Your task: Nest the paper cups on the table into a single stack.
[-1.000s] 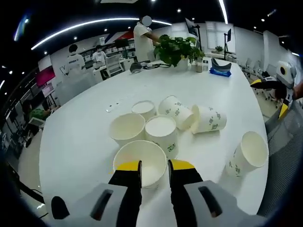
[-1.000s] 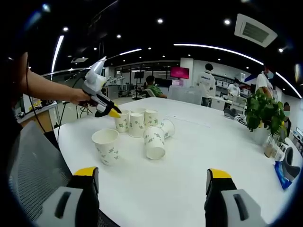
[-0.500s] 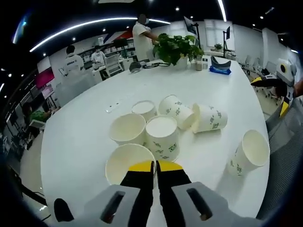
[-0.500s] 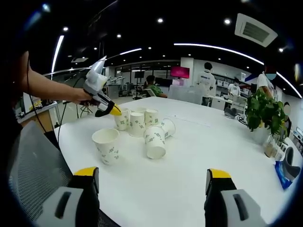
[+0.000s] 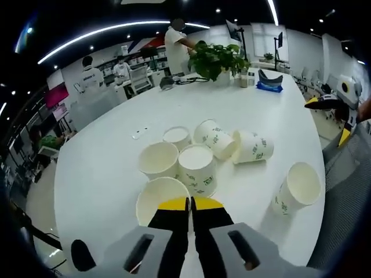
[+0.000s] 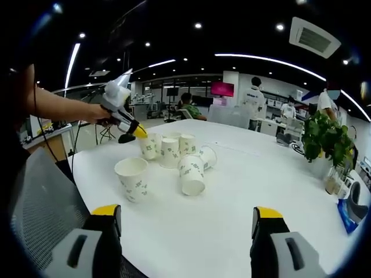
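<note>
**Six paper cups on the white table, one pinched at its rim**

Six cups show in the left gripper view, gathered at mid-frame on the white table (image 5: 104,168). The left gripper (image 5: 189,204) rises from the bottom centre with its yellow-tipped jaws pressed together on the near rim of the nearest cup (image 5: 155,200), which stands upright and mouth-up just above the jaws. Behind it stand three more upright cups: a wide-mouthed cup (image 5: 158,160) on the left, a printed cup (image 5: 197,168) touching it on the right, and a smaller far cup (image 5: 175,136). Right of these, two tipped cups (image 5: 235,145) lie on their sides, close together. A lone cup (image 5: 297,189) stands apart at the right of the frame. A potted plant (image 5: 215,59) sits at the table's far end, top centre, and people stand beyond it.

The right gripper view looks from the other side. The right gripper (image 6: 186,231) has its jaws spread wide, at the lower left and lower right of the frame, with nothing between them but bare table. Here the left gripper appears whole at upper left, held in a person's hand (image 6: 97,113), its yellow tip at the cluster's edge. The lone cup stands nearest, left of centre, and green print on the cup walls is plain to see.
</note>
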### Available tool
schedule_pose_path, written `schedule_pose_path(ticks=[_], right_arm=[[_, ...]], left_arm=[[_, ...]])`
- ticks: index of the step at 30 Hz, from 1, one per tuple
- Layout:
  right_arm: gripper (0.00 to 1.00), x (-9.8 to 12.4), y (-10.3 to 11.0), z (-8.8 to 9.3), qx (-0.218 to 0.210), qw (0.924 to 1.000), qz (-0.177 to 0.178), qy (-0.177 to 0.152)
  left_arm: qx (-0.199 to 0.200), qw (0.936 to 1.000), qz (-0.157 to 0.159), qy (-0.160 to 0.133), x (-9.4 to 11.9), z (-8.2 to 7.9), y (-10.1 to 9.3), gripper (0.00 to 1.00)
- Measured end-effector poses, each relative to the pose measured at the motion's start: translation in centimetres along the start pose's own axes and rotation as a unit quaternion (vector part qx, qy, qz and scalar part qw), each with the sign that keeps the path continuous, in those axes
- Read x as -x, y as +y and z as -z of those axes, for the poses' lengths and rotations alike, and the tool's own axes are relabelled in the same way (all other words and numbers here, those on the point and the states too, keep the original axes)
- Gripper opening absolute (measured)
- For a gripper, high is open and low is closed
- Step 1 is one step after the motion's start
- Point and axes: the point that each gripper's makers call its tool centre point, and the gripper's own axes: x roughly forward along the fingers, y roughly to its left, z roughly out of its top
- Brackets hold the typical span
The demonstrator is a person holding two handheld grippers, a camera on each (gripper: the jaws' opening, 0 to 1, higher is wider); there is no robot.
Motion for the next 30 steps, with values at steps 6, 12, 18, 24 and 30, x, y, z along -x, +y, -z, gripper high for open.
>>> schedule_pose_path(ticks=[6,12,18,24,30], right_arm=[[0.95,0.0,0.1,0.0,0.0,1.0,-0.002,0.0],[0.96,0.0,0.1,0.0,0.0,1.0,-0.003,0.0],[0.96,-0.1,0.3,0.0,0.001,1.0,-0.005,0.001],[0.96,-0.2,0.6,0.1,0.009,0.9999,-0.011,0.006],[0.96,-0.2,0.5,0.2,0.006,0.9999,-0.01,0.007]], left_arm=[[0.001,1.0,0.008,-0.004,1.2,-0.6,-0.8,0.0],[0.0,0.9998,0.016,-0.009,2.4,-1.6,-1.7,0.0],[-0.001,0.9996,0.026,-0.008,3.8,-3.1,-2.6,0.0],[-0.005,0.9988,0.045,-0.021,5.4,-5.3,-4.5,0.0],[-0.013,0.9971,0.068,-0.032,6.7,-6.7,-6.3,0.0]])
